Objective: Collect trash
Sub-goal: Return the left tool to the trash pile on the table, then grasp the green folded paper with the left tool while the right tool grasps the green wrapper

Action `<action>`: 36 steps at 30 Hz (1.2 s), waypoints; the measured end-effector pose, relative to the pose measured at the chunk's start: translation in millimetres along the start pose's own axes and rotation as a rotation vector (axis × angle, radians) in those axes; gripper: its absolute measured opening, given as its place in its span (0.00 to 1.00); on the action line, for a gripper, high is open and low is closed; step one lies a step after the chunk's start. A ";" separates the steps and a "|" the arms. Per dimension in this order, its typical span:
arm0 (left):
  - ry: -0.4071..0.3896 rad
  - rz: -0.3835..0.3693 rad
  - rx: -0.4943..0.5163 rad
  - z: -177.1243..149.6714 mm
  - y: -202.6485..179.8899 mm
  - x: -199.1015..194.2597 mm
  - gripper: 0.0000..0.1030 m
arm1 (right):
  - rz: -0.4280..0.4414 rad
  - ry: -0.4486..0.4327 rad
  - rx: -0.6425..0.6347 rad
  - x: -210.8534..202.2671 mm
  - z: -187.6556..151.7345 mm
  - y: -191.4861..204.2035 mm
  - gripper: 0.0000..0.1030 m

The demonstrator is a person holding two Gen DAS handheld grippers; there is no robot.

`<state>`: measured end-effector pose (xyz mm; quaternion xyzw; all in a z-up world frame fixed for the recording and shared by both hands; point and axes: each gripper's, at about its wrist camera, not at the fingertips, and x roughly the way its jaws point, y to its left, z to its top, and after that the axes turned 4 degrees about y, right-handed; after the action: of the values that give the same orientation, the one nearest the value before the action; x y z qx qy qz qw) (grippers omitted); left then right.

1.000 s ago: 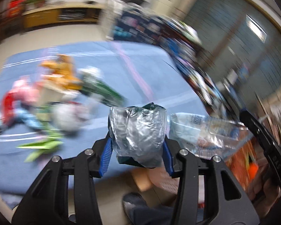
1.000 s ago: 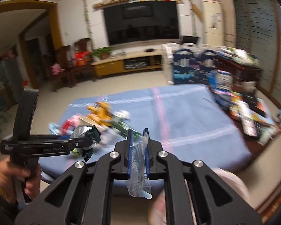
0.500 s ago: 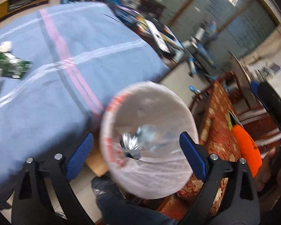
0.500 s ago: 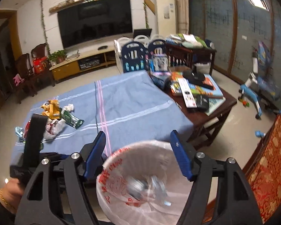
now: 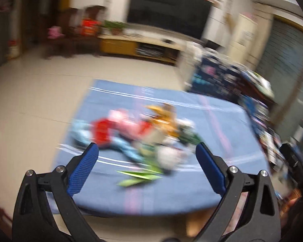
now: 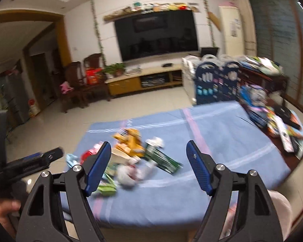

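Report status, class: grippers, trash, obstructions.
Left gripper and right gripper open, empty. Trash pile waiting on blue cloth. Nothing blocking approach.

A trash pile (image 6: 131,161) lies on the left part of the cloth-covered table (image 6: 222,141), a television (image 6: 157,35) on the wall behind

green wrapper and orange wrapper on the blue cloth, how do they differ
In the right wrist view, the green wrapper is dark, long and flat, lying slantwise toward the right of the pile. The orange wrapper is bright, crumpled and bunched up higher, sitting farther back and to the left. Both are loose trash on the blue cloth, untouched, with the right gripper open in front of them.
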<state>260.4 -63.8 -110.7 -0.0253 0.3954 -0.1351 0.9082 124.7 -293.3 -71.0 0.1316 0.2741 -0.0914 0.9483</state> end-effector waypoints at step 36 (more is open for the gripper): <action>0.139 0.146 0.050 -10.8 24.5 38.3 0.94 | -0.015 0.169 -0.067 73.9 -35.0 3.2 0.73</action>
<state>283.0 -49.7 -149.0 0.0359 0.4549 -0.0797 0.8862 169.7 -287.3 -139.0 0.1051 0.3570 -0.0781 0.9249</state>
